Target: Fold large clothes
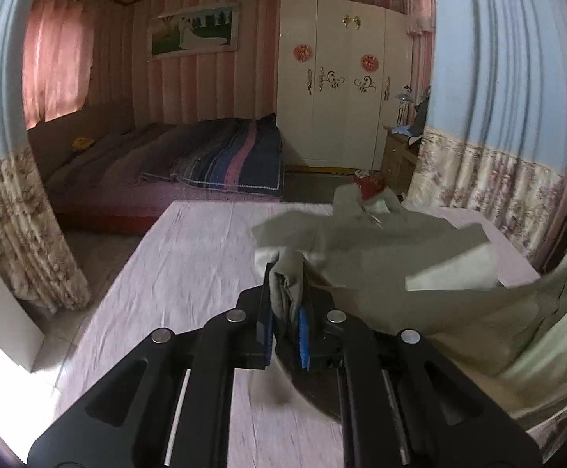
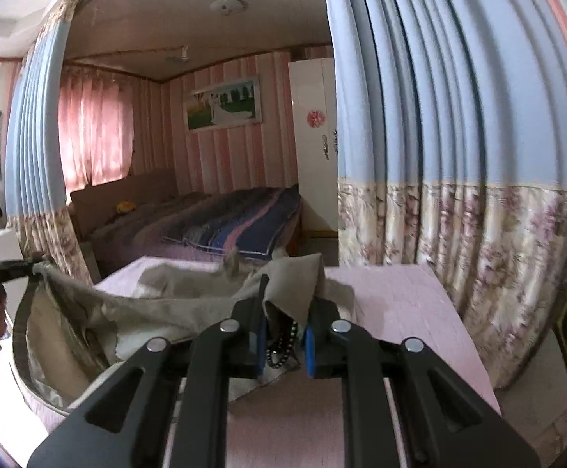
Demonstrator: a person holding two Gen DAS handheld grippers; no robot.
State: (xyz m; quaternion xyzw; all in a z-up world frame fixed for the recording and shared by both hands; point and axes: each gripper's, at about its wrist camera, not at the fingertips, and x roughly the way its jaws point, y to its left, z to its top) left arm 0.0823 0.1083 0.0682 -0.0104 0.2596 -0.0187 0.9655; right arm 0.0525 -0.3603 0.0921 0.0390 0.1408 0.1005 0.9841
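A large olive-grey garment [image 1: 381, 269] with a pale lining hangs lifted over the pink-covered table [image 1: 190, 257]. My left gripper [image 1: 287, 275] is shut on a bunched fold of it at the garment's left end. In the right wrist view the same garment [image 2: 174, 300] sags between both grippers above the table [image 2: 392, 304]. My right gripper [image 2: 289, 292] is shut on its other corner, and a black beaded cord [image 2: 283, 347] dangles between the blue pads. The left gripper [image 2: 30, 269] shows at the far left of that view, with the cloth edge pinched in it.
Blue and floral curtains [image 2: 459, 195] hang close along the table's right side, and another curtain [image 1: 18, 214] hangs at the left. Beyond the table are a bed with a striped blanket [image 1: 213, 156], a white wardrobe [image 1: 334, 78] and a red object [image 1: 369, 185] by the far edge.
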